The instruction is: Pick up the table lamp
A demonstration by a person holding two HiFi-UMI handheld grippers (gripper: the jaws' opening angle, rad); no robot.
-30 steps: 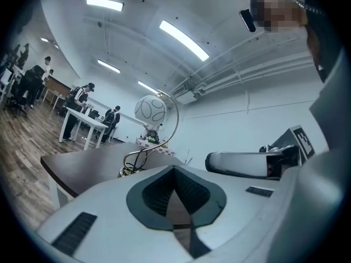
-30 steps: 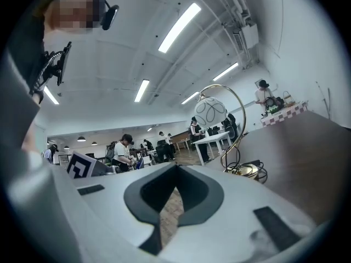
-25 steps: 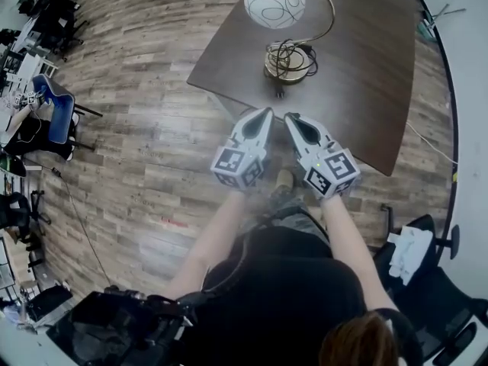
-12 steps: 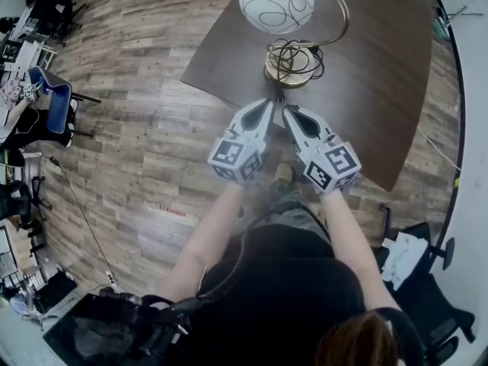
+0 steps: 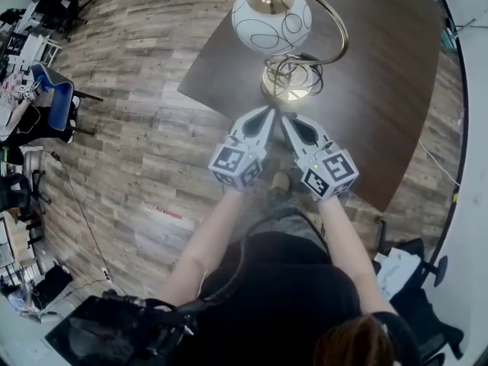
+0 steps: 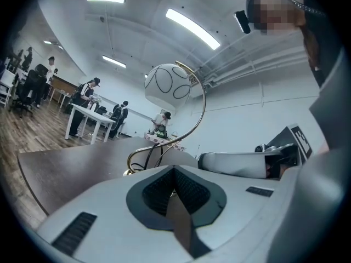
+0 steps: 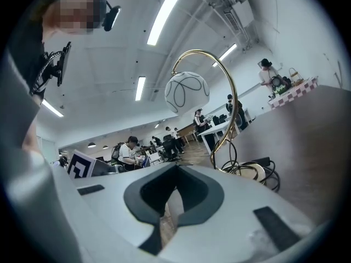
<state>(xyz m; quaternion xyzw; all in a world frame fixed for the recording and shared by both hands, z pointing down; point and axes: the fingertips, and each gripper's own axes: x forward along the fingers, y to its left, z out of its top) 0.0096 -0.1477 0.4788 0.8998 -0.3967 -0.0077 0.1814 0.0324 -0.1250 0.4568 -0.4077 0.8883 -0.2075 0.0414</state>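
Observation:
The table lamp stands on the dark brown table (image 5: 381,90). It has a white globe shade with black loops (image 5: 271,9), a curved gold stem (image 5: 341,29) and a round gold base (image 5: 288,82) wound with black cord. My left gripper (image 5: 267,114) and right gripper (image 5: 287,118) sit side by side at the table's near edge, tips just short of the base, both shut and empty. The left gripper view shows the globe (image 6: 168,83) and stem (image 6: 204,106) beyond the shut left gripper (image 6: 174,172). In the right gripper view, globe (image 7: 187,92) and base (image 7: 255,172) lie ahead of the right gripper (image 7: 176,170).
Wood floor surrounds the table. A blue chair (image 5: 57,105) and office desks stand at far left. A black chair (image 5: 427,280) with a white cloth is at lower right. Several people work at white desks (image 6: 88,116) in the background.
Both grippers have moved forward together toward the lamp's base and now reach over the table's near edge. Both jaws stay shut.

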